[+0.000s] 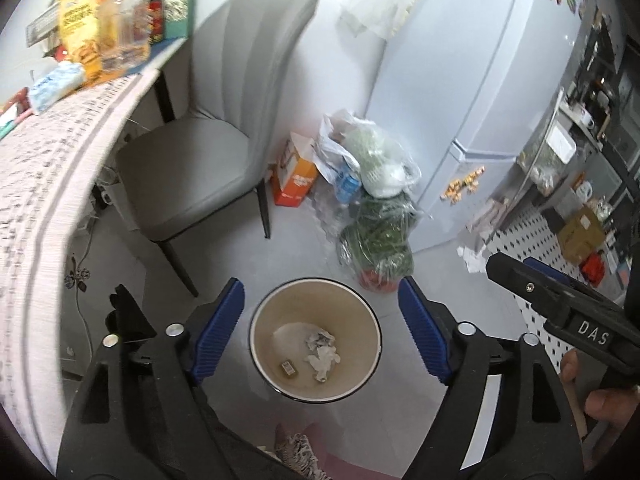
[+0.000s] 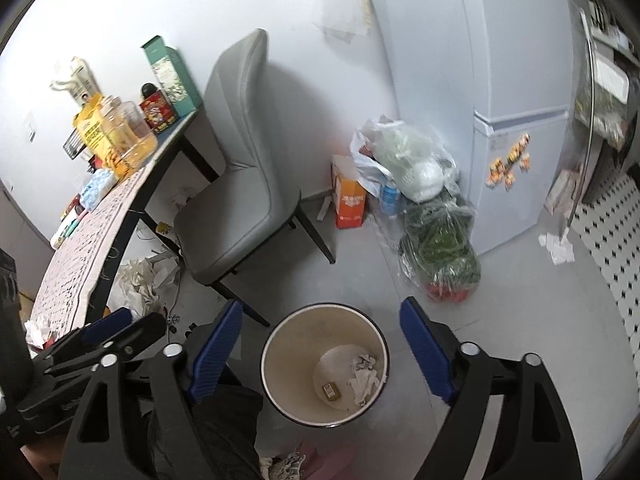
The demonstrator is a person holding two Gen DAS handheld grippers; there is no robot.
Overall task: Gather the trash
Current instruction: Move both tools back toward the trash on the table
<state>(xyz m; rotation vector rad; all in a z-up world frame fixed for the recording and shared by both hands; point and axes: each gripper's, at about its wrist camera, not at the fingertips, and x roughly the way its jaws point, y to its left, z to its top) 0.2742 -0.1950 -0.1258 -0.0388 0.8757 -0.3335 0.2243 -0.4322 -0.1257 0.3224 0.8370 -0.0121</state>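
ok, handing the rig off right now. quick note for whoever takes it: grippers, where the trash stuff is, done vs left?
Left gripper: open, empty, hovering over the trash bin.
Right gripper: open, empty, also above the bin.
Bin stands on the floor in front of the grey chair. Inside: crumpled paper and a small yellow box.
Done: those pieces are in the bin.
Left: crumpled paper under the table, scraps on the table edge, and paper bits on the floor by the fridge. The bags beside the fridge may be trash too; can't tell.
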